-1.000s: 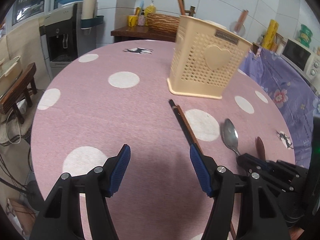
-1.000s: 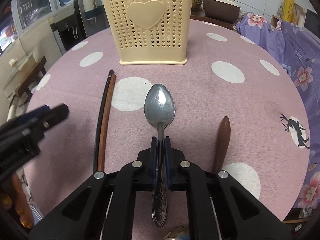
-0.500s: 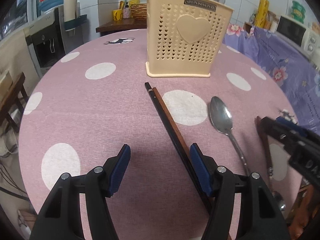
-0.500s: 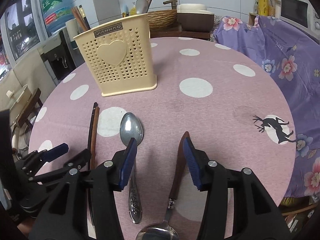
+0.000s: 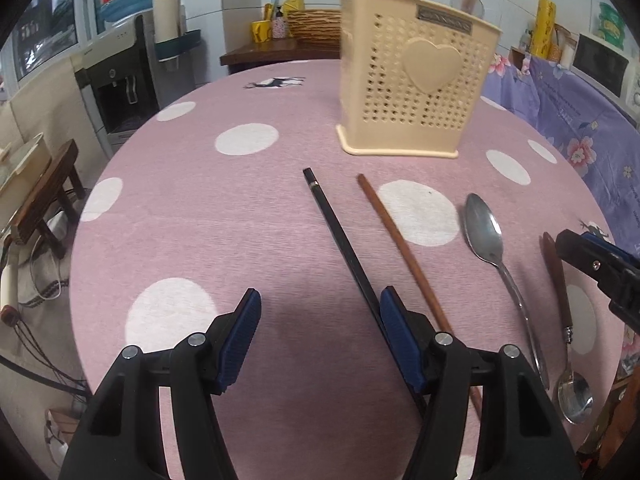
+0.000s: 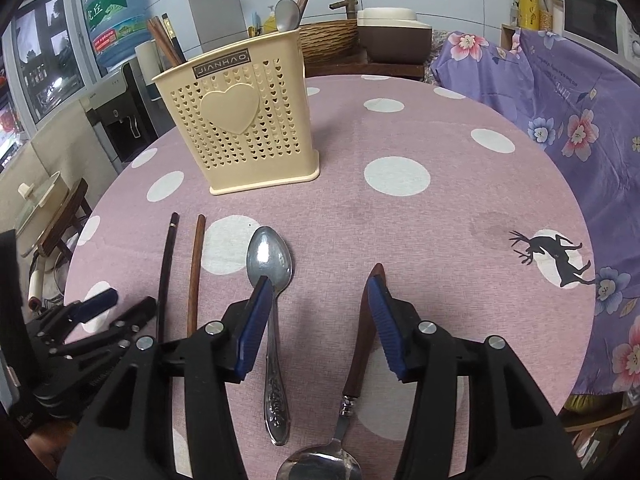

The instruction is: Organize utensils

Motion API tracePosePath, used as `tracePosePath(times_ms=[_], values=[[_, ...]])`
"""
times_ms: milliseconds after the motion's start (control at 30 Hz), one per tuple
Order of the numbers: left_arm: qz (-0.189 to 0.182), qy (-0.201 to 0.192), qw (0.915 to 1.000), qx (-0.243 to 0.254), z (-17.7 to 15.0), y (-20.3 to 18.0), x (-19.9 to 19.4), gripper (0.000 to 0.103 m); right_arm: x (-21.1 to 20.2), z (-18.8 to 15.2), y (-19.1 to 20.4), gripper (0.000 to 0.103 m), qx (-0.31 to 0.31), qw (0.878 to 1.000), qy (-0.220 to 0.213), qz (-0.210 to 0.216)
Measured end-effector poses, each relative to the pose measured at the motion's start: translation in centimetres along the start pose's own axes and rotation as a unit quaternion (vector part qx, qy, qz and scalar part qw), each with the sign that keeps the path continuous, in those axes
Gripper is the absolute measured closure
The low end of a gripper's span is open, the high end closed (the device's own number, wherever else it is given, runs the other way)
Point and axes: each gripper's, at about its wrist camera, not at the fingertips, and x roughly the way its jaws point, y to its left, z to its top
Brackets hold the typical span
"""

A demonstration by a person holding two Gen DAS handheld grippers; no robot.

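Note:
A cream perforated utensil holder [image 5: 416, 88] [image 6: 244, 120] stands on the pink polka-dot table [image 5: 240, 216], with chopsticks and a spoon in it. On the cloth lie a black chopstick [image 5: 340, 240] [image 6: 165, 272], a brown chopstick [image 5: 400, 248] [image 6: 195, 272], a steel spoon [image 5: 492, 248] [image 6: 270, 280] and a wooden-handled spoon [image 5: 560, 292] [image 6: 362, 340]. My left gripper [image 5: 320, 324] is open and empty above the near table, its right finger over the black chopstick. My right gripper [image 6: 318, 312] is open and empty between the two spoons.
A purple floral cloth [image 6: 560, 100] covers furniture to the right. A water dispenser [image 5: 120, 80] and a wooden stool [image 5: 44, 196] stand left of the table. A sideboard with a basket [image 5: 316, 28] lies behind. The table edge is close below both grippers.
My right gripper let go of the steel spoon, opened and pulled back. The two chopsticks now lie apart instead of side by side. My left gripper stayed open.

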Motion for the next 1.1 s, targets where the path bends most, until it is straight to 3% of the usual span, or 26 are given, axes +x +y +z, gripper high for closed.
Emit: tracePosePath(times_ms=[233, 367, 733, 1100], values=[[-0.010, -0.011, 0.9989, -0.044, 1.1, 2.2, -0.8, 0.041, 1.8, 0.4, 1.9, 0.052, -0.046, 0.998, 0.040, 0.019], [-0.018, -0.007, 0.9985, -0.050, 1.3, 2.3, -0.5, 0.041, 3.3, 0.2, 3.6, 0.047, -0.082, 0.995, 0.058, 0.003], [-0.018, -0.006, 0.9979, -0.062, 1.2, 3.1, -0.2, 0.041, 6.5, 0.8, 5.5, 0.043, -0.102, 0.990, 0.099, -0.010], [-0.020, -0.007, 0.9972, -0.072, 1.3, 4.1, -0.2, 0.041, 8.0, 2.0, 6.7, 0.043, -0.104, 0.989, 0.107, -0.005]])
